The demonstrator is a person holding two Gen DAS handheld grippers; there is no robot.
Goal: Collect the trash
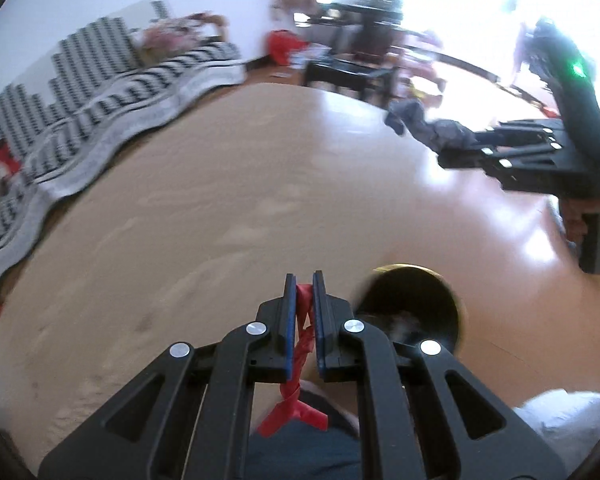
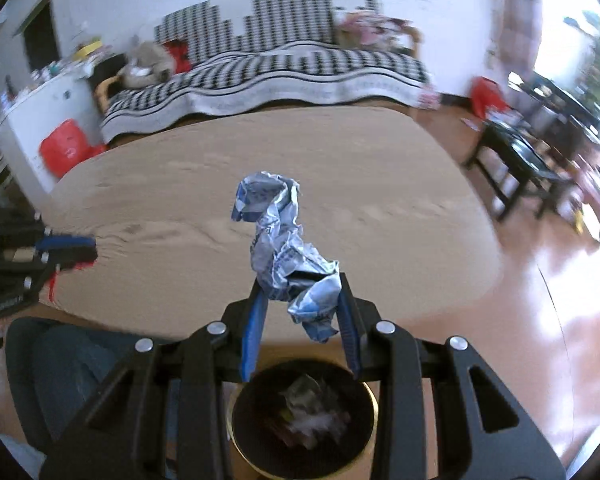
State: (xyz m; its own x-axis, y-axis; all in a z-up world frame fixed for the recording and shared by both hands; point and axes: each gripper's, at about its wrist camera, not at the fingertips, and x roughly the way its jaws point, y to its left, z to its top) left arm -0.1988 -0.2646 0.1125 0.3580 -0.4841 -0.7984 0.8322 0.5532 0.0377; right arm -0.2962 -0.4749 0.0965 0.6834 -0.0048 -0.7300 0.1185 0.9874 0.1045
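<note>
My left gripper (image 1: 304,282) is shut on a twisted red wrapper (image 1: 305,344) that hangs down between its blue pads. My right gripper (image 2: 300,280) is shut on a crumpled blue and white wrapper (image 2: 284,240) that sticks up above its fingertips. It holds it over a round black bin with a gold rim (image 2: 374,404) that has trash inside. In the left wrist view the bin (image 1: 412,280) sits on the floor just right of my left gripper, and the right gripper (image 1: 444,140) with its wrapper (image 1: 412,120) is at the upper right.
A beige rug (image 2: 340,184) covers the floor ahead. A black and white patterned sofa (image 2: 284,68) stands behind it. A black low table (image 2: 516,160) is at the right on shiny wood floor. A red bag (image 2: 64,148) lies at the left. The person's legs show below.
</note>
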